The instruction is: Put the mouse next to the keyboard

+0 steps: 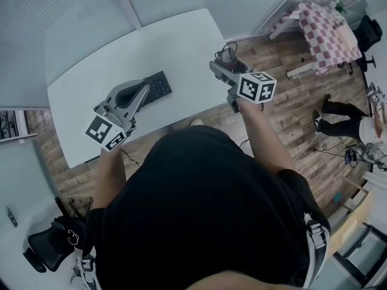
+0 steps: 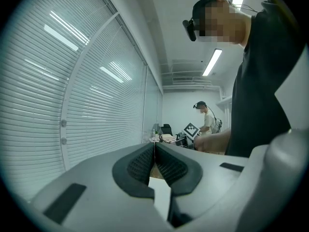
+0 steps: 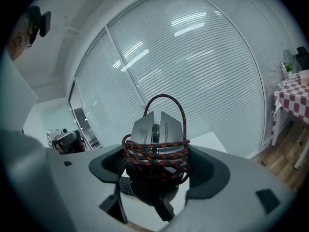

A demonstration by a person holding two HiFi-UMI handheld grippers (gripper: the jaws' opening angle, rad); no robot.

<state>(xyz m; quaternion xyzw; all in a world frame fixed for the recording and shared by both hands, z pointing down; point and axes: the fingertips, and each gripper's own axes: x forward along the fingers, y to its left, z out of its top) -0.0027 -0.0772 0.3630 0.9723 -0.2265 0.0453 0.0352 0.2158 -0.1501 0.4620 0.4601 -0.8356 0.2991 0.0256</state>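
Head view: my left gripper (image 1: 144, 89) hangs over the near part of the white surface (image 1: 175, 35). Its tips overlap the left end of the black keyboard (image 1: 159, 86), and its height above the keys cannot be read. My right gripper (image 1: 222, 65) is raised at the surface's right edge with the mouse (image 1: 227, 55) at its tips, well apart from the keyboard. Judgement: the mouse is held clear of the surface so it can cross without dragging.

Left gripper view: my fingers (image 2: 137, 163) are pressed together, the ribbed pads meeting along one seam with nothing between them. The camera looks across the room at blinds, not down at the surface. This gripper appears idle and has no share in the carry.

Right gripper view: my fingers (image 3: 108, 167) are clamped on the mouse's dark rear body, one pad on each flank. The grey buttons and wheel point away from me. A red-and-black braided cable (image 3: 155, 151) is wound round the mouse, with one loop arching over the front. Bundled so, it should not trail or snag. Placement is not yet done: the mouse needs setting down on bare surface beside the keyboard.
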